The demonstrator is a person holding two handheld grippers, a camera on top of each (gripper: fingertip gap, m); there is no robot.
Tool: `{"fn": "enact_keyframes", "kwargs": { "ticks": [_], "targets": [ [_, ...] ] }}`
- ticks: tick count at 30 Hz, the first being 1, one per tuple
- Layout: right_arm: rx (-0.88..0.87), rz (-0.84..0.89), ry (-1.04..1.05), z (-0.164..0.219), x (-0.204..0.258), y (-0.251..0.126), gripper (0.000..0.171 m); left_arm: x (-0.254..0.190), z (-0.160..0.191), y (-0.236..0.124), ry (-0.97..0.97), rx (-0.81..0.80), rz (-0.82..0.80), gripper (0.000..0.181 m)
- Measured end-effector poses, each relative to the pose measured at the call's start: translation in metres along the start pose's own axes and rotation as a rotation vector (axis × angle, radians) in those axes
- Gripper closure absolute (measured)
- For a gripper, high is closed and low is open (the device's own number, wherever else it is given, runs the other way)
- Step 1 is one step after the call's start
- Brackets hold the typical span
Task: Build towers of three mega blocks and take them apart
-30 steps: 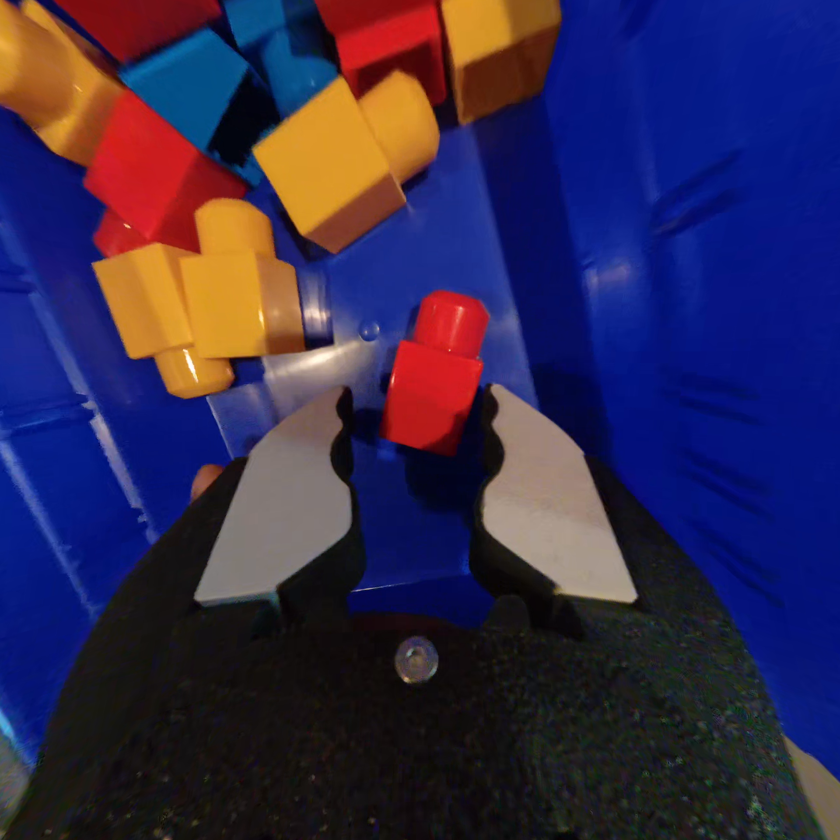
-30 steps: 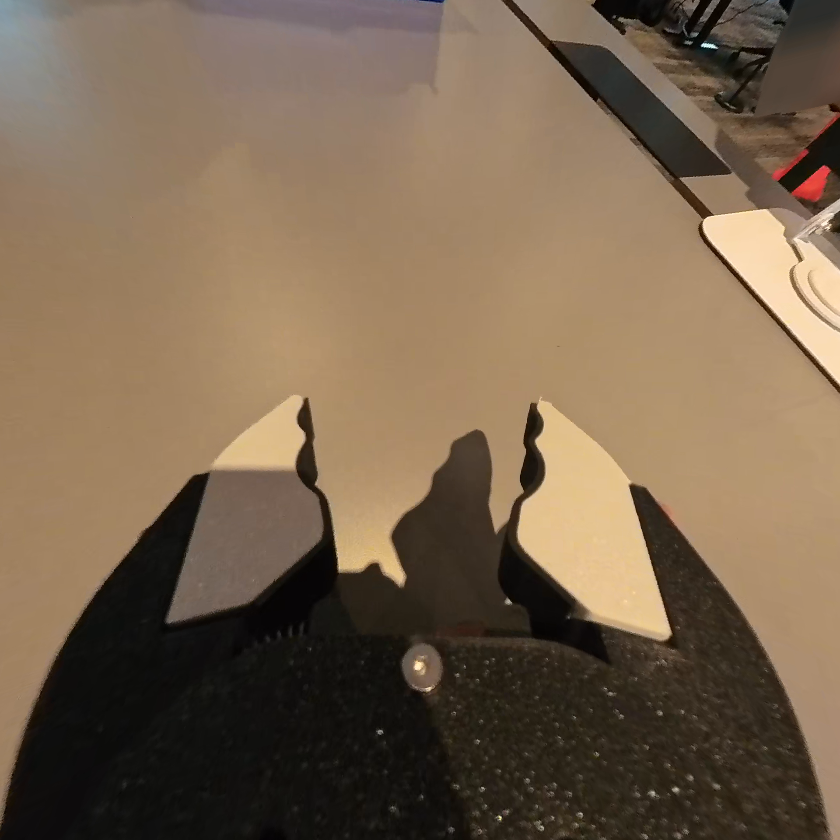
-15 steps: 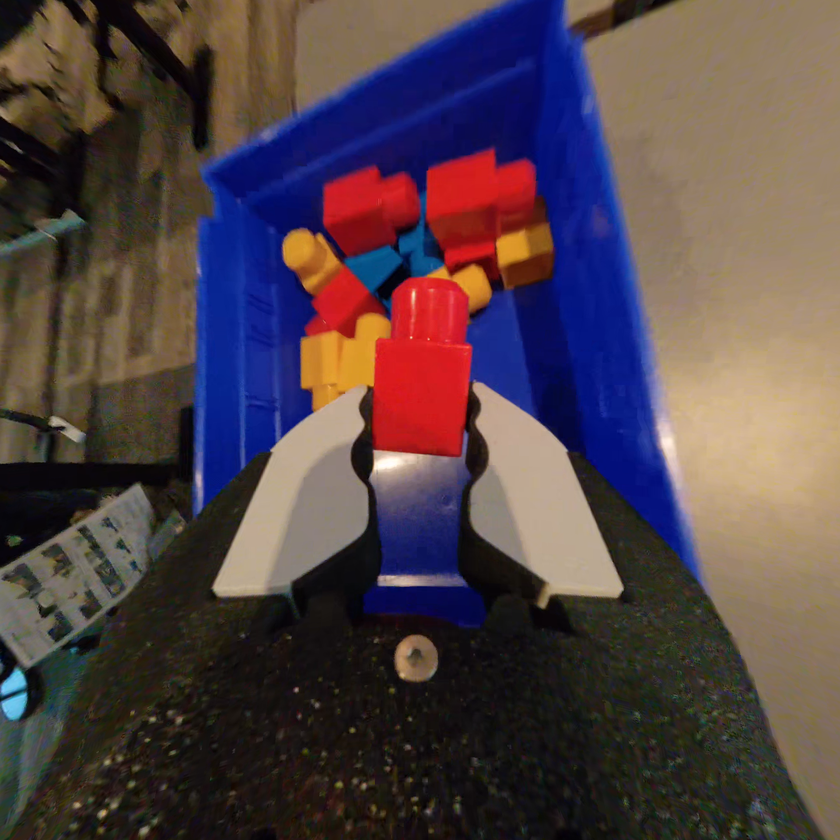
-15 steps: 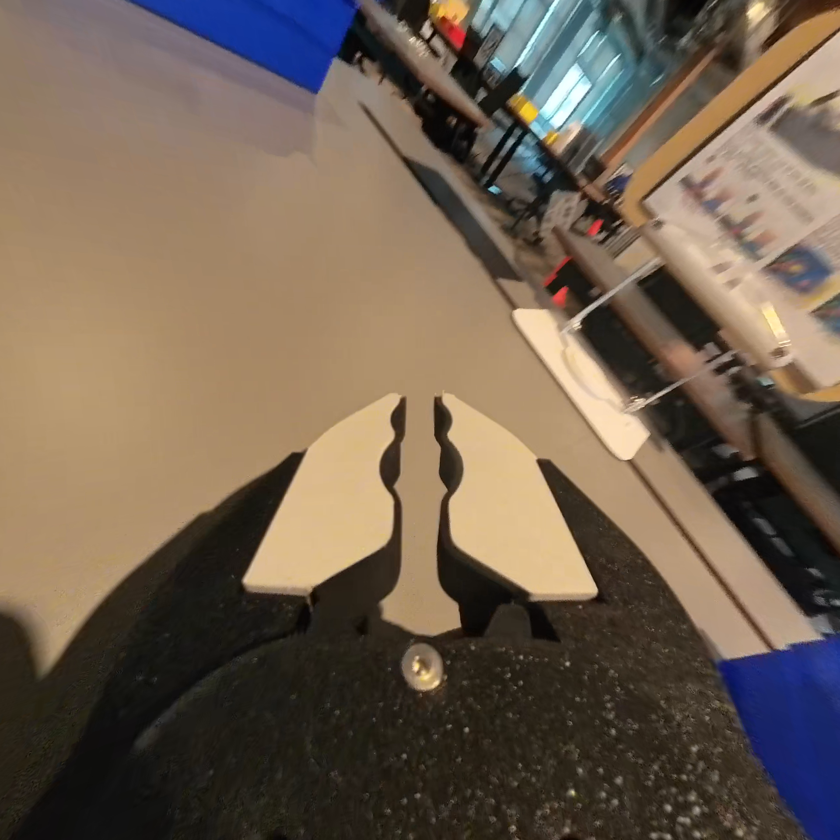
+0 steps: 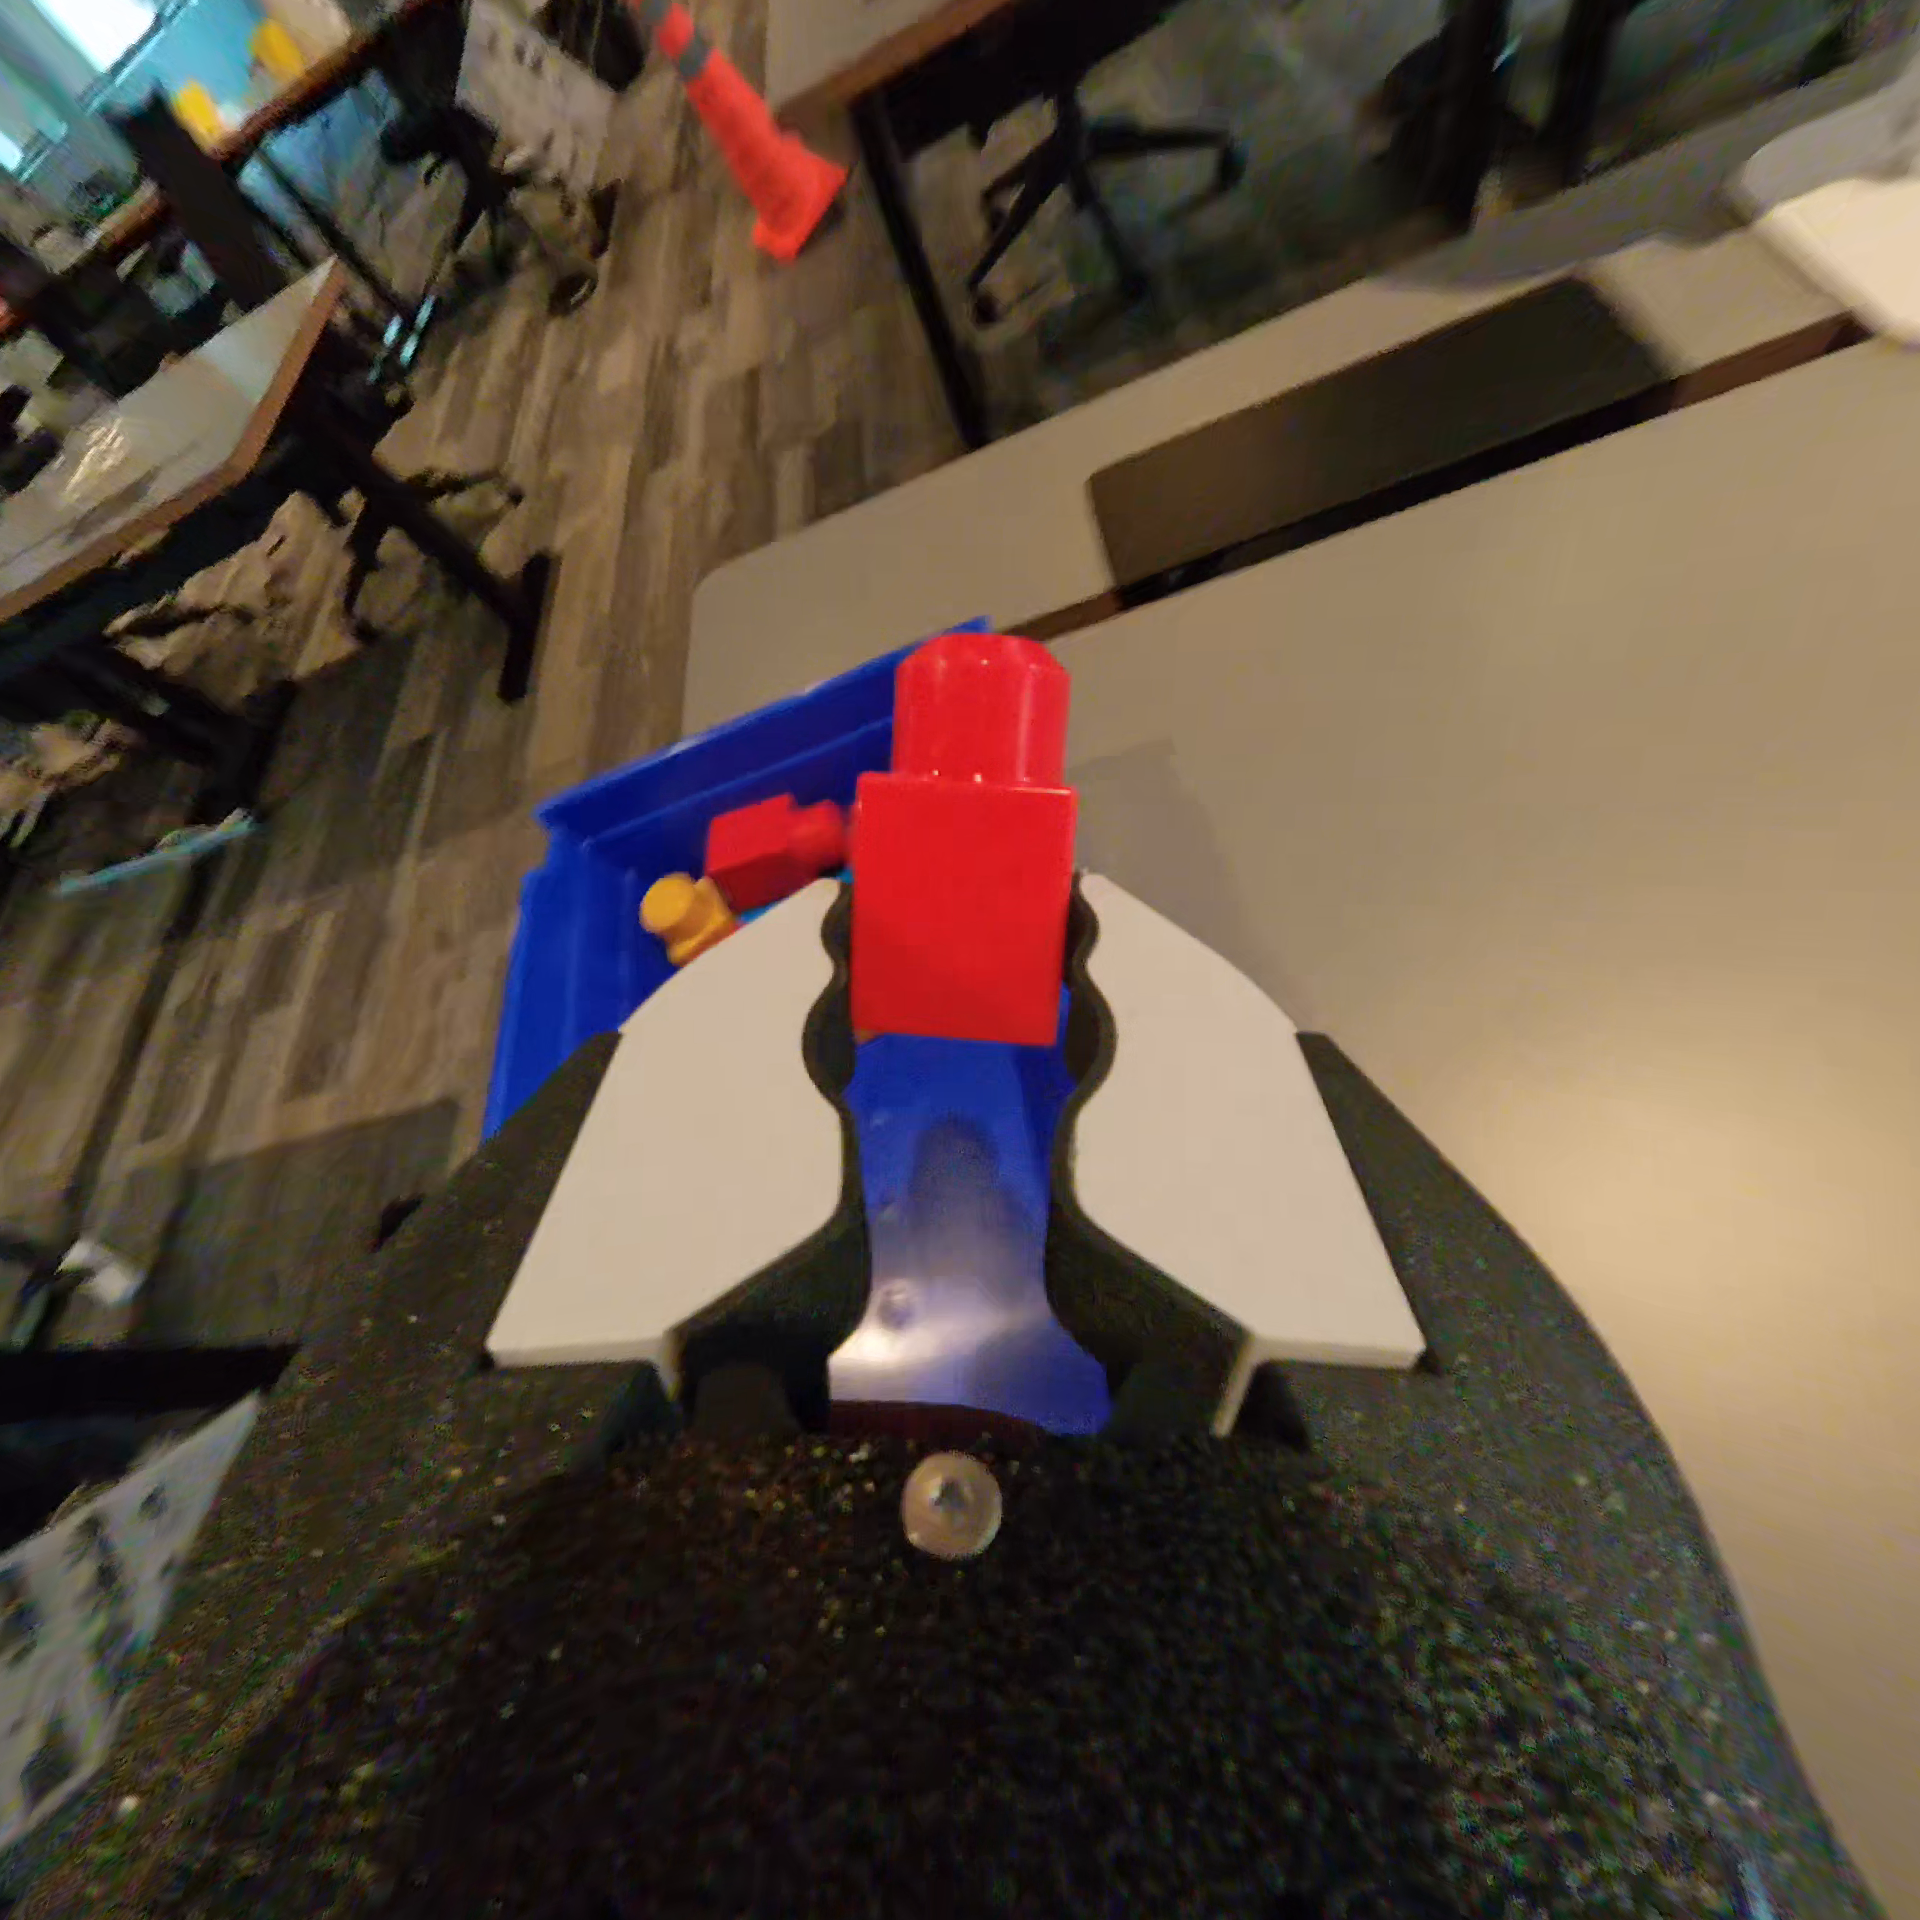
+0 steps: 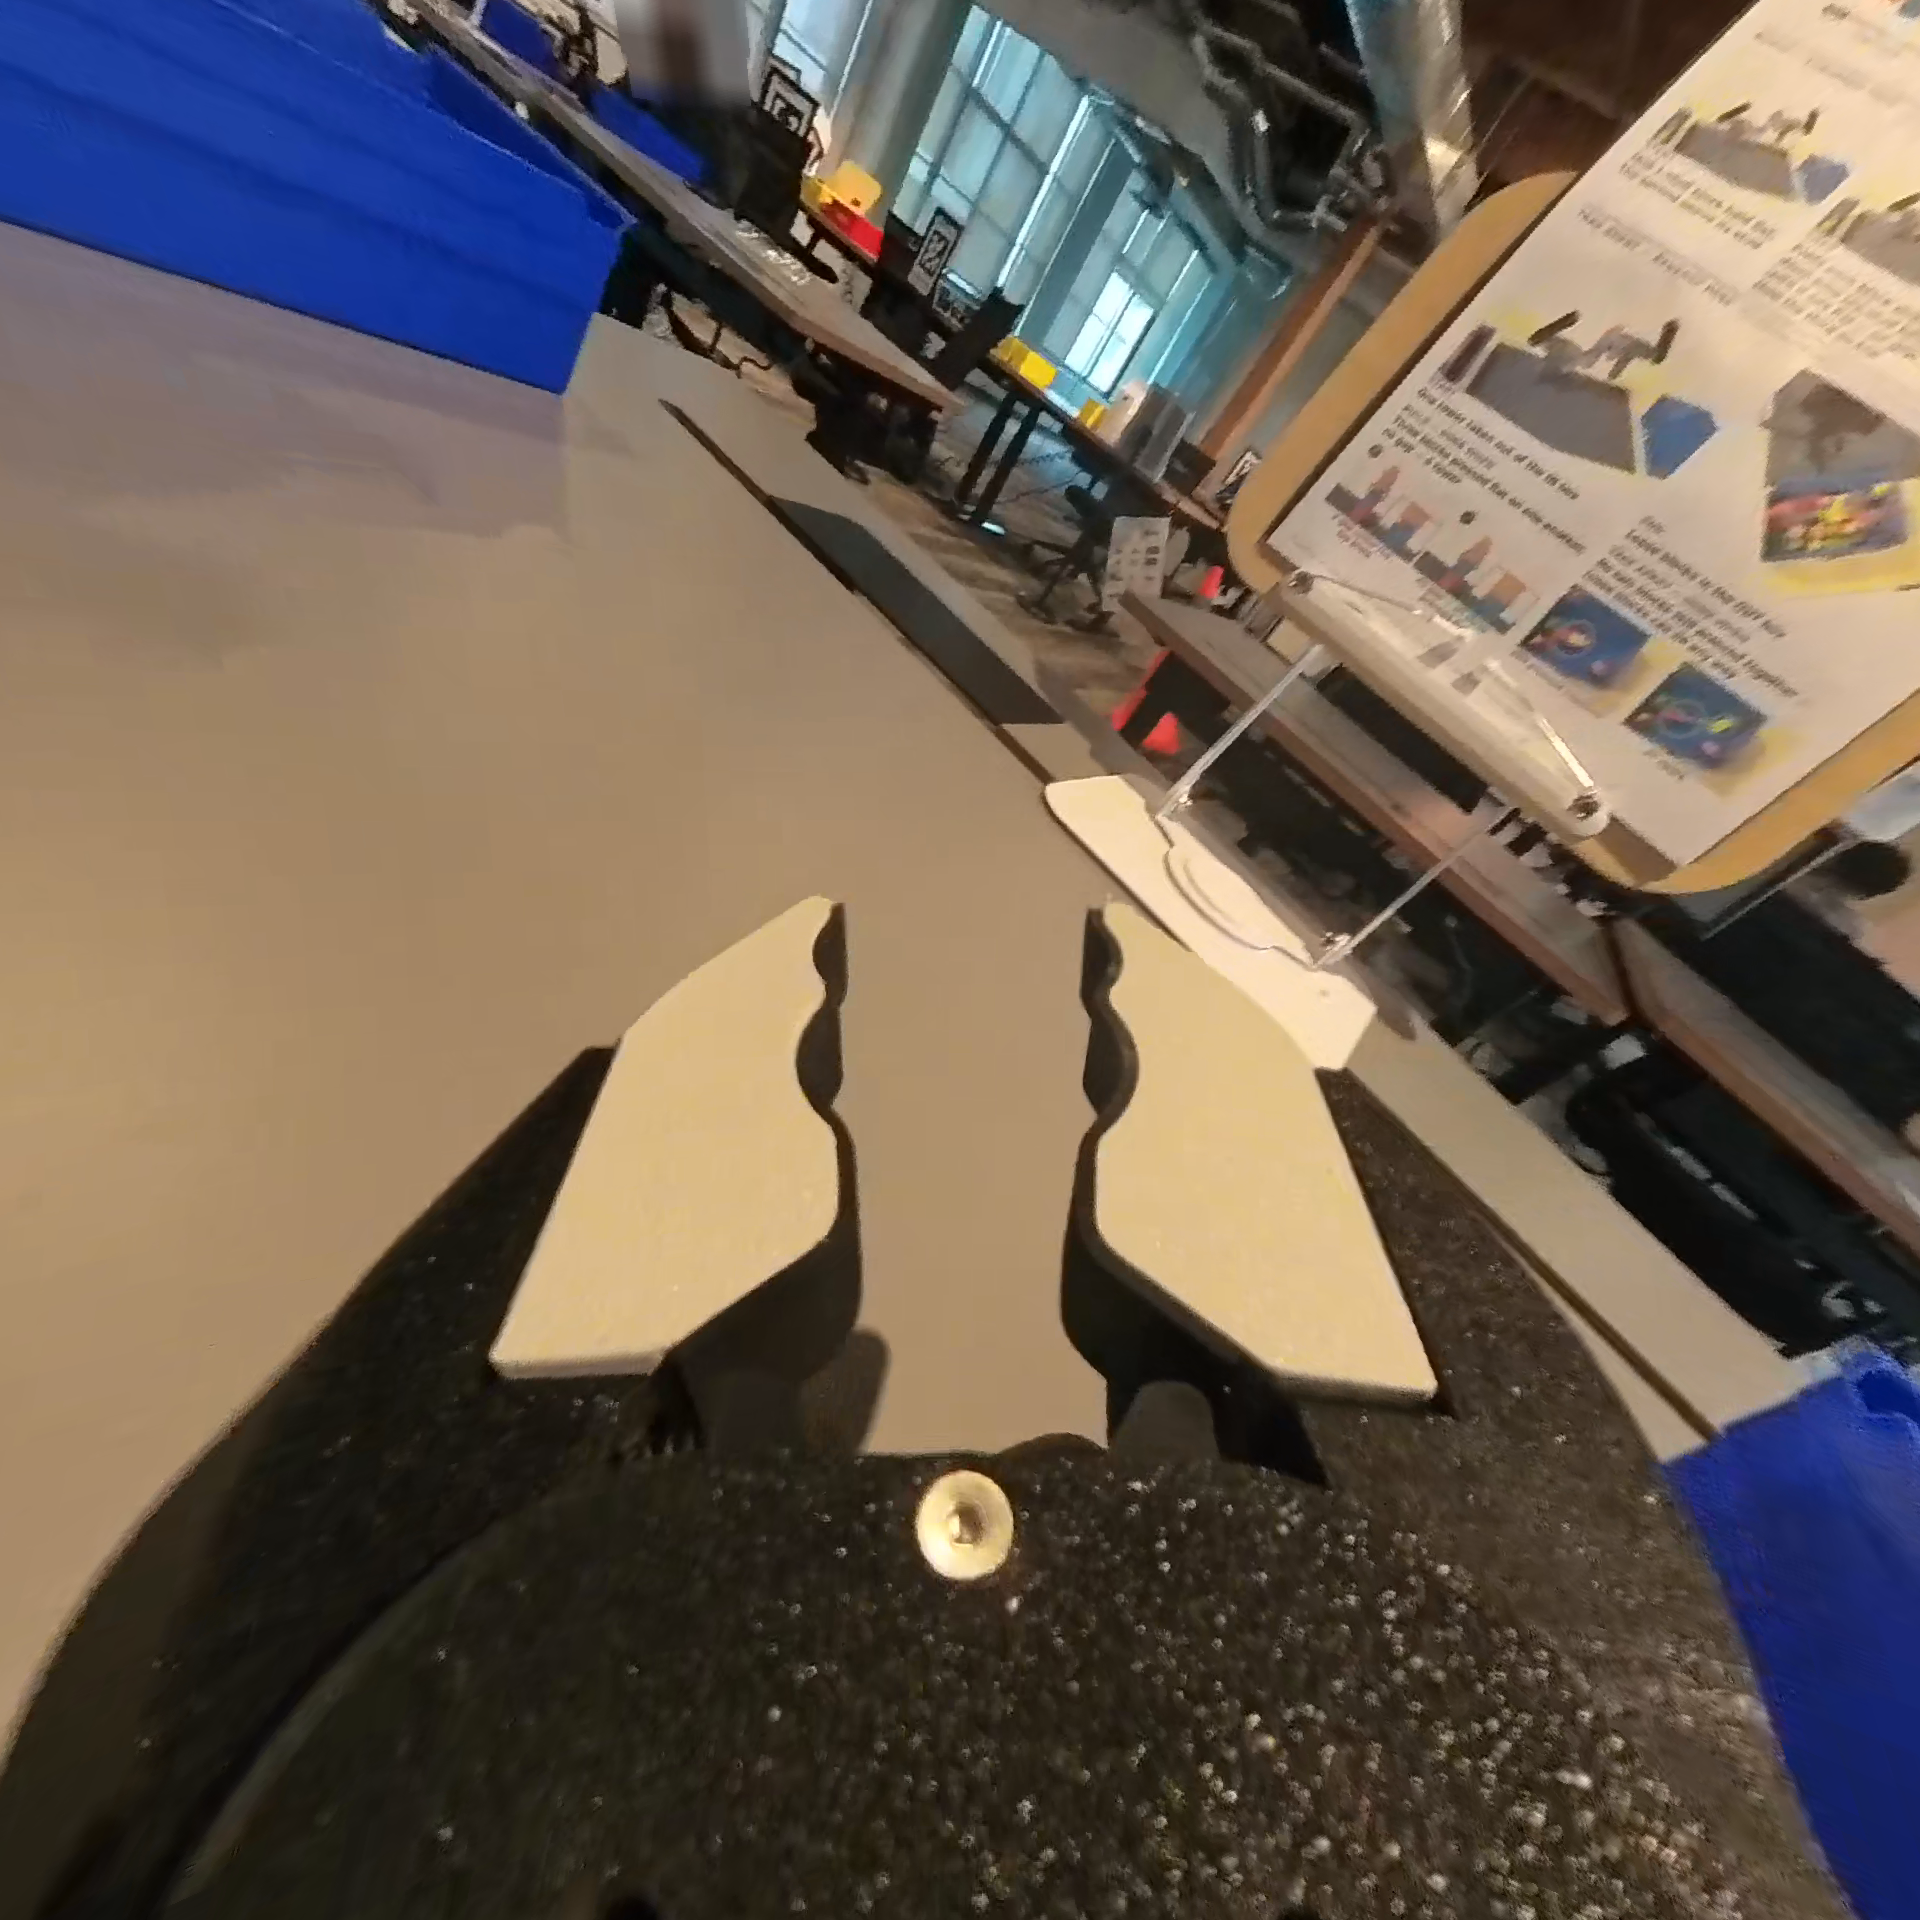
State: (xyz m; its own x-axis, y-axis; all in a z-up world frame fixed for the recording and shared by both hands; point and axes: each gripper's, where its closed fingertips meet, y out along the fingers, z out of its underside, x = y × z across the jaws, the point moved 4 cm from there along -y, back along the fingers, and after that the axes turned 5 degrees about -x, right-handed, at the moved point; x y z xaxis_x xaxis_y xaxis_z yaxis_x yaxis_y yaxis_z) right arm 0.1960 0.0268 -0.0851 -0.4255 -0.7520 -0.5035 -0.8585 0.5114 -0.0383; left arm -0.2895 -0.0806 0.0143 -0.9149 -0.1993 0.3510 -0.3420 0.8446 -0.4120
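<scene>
My left gripper (image 5: 958,925) is shut on a red mega block (image 5: 961,894), held stud forward, well above a blue bin (image 5: 561,966). In the bin I see a red block (image 5: 764,847) and a yellow block (image 5: 686,914); the rest of its contents are hidden behind my fingers. My right gripper (image 6: 961,930) is open and empty, low over the grey table (image 6: 364,727). A blue bin (image 6: 260,197) sits at the far left of the right wrist view, and a blue edge (image 6: 1829,1579) shows at the lower right.
A white stand base (image 6: 1205,883) holding a picture board (image 6: 1621,436) is on the table's right edge. A dark pad (image 5: 1371,478) lies on the neighbouring table. Beyond are the floor, an orange cone (image 5: 748,135) and other tables. There is about 50 cm between the tips of the two grippers.
My left gripper closed on the red block inside the bin and lifted it up and out. My right gripper tilted up from the table, narrowed, then opened wider again.
</scene>
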Motion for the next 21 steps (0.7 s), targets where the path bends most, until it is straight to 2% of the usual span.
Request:
{"fn": "enact_keyframes", "kwargs": {
  "ticks": [3, 6, 11, 13, 17, 21],
  "targets": [
    [0.009, -0.044, 0.033, 0.003, 0.005, 0.003, 0.131, -0.043, -0.022, -0.015, -0.003, -0.118, 0.153, 0.144],
    [0.021, -0.094, 0.061, 0.008, 0.01, 0.007, 0.135, -0.117, -0.034, -0.021, 0.088, -0.178, 0.389, 0.145],
    [0.045, -0.15, 0.071, 0.016, 0.018, 0.008, 0.14, -0.276, -0.002, -0.017, 0.267, -0.044, 0.894, 0.145],
    [0.053, -0.163, 0.064, 0.018, 0.021, 0.008, 0.14, -0.324, 0.016, -0.016, 0.336, 0.02, 1.025, 0.145],
    [0.059, -0.175, 0.052, 0.019, 0.024, 0.007, 0.14, -0.382, 0.039, -0.023, 0.427, 0.106, 1.18, 0.144],
    [0.058, -0.189, 0.061, 0.019, 0.025, 0.007, 0.14, -0.404, 0.053, -0.023, 0.512, 0.148, 1.2, 0.145]
  ]
}}
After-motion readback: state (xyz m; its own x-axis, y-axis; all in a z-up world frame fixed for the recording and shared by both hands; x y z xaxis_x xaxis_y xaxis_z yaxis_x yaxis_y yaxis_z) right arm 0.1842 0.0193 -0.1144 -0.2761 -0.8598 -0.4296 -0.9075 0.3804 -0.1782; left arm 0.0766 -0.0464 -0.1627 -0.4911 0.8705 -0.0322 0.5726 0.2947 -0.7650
